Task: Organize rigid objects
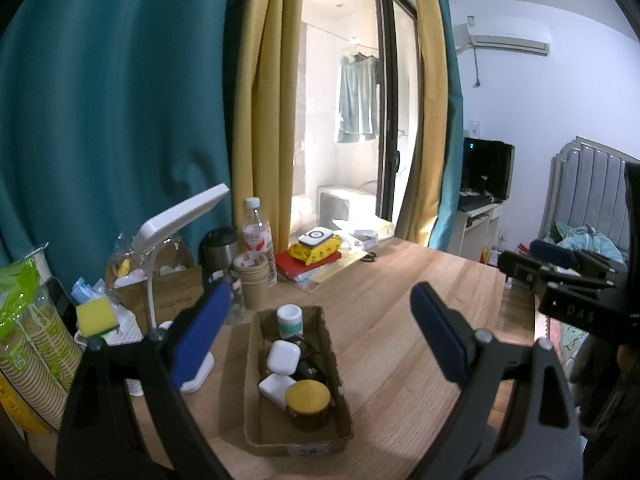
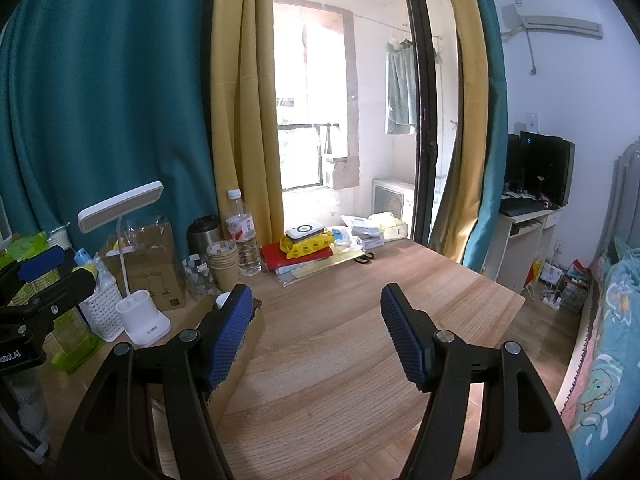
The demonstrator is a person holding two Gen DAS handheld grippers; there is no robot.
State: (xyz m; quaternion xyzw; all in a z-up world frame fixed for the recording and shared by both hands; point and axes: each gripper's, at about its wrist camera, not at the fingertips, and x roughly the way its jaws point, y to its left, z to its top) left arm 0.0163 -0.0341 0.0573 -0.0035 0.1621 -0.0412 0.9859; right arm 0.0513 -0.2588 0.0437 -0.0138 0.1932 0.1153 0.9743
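A shallow cardboard box (image 1: 256, 400) lies on the wooden table (image 1: 392, 312). Inside it are a white bottle with a teal label (image 1: 289, 321), a white earbud case (image 1: 283, 356), a white charger block (image 1: 275, 387), a black item partly hidden behind them, and a jar with a yellow lid (image 1: 308, 404). My left gripper (image 1: 320, 300) is open above and in front of the box with nothing between its fingers. My right gripper (image 2: 316, 300) is open over bare table, the box (image 2: 236, 356) beside its left finger. The right gripper also appears at the edge (image 1: 560, 276) of the left wrist view.
A white desk lamp (image 2: 136, 312), a white basket (image 2: 100, 312), stacked paper cups (image 2: 224, 264), a water bottle (image 2: 244, 236), a steel flask (image 2: 204, 234) and a brown carton (image 2: 152, 264) line the table's left. Books and packets (image 2: 308, 250) and scissors (image 2: 366, 257) lie at the back. A bed (image 2: 608, 320) stands right.
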